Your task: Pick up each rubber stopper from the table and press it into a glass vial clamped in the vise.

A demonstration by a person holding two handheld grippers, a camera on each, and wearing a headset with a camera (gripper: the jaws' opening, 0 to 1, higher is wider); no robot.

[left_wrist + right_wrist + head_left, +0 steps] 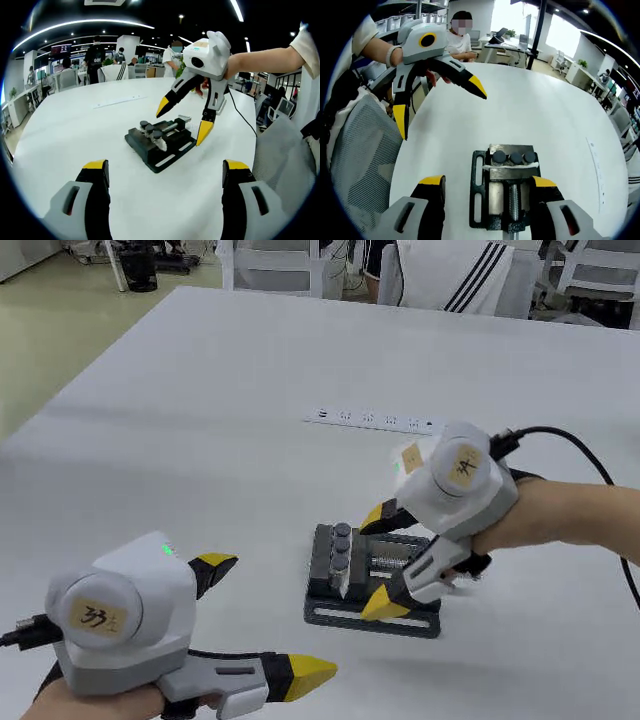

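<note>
A black vise (322,614) stands on the white table and clamps three glass vials (341,546) in a row, each capped with a dark rubber stopper. My right gripper (375,560) hovers over the vise, open and holding nothing, its yellow-tipped jaws straddling the vise body (477,200) with the stoppered vials (515,158) just ahead. My left gripper (265,618) is low at the near left, open and holding nothing, pointing toward the vise (165,157) and vials (151,131). The right gripper (183,120) hangs above the vise there. The left gripper (440,104) is beyond the vise.
A white power strip (375,421) lies on the table beyond the vise. The right gripper's black cable (580,455) trails off to the right. Chairs and a seated person (460,270) are at the far edge. A mesh chair (360,150) stands beside the table.
</note>
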